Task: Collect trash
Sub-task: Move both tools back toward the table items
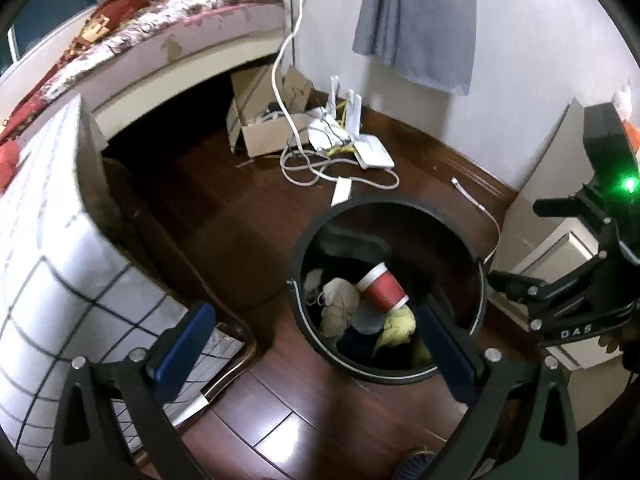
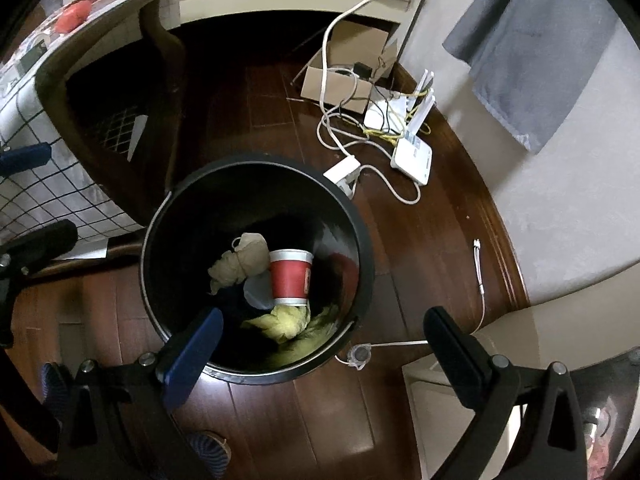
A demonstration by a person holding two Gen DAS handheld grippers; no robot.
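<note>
A black round bin (image 1: 460,236) (image 2: 160,220) stands on the dark wooden floor. Inside lie a red paper cup (image 1: 382,288) (image 2: 290,278) on its side, a beige crumpled wad (image 1: 340,300) (image 2: 240,264) and yellow crumpled wrapping (image 1: 400,326) (image 2: 284,322). My left gripper (image 1: 316,328) hangs above the bin's near-left rim, open wide, with nothing between its blue pads (image 1: 184,344). My right gripper (image 2: 320,340) hovers over the bin's near edge, also open and empty. In the left wrist view the right gripper's black frame (image 1: 576,292) shows at the right edge.
A table with a white checked cloth (image 1: 52,280) (image 2: 36,184) stands left of the bin. Behind it lie a cardboard box (image 1: 272,132) (image 2: 340,84), white routers (image 1: 360,140) (image 2: 412,156) and tangled cables. A white cable (image 2: 480,268) lies by the wall; a small clear lid (image 2: 360,354) is beside the bin.
</note>
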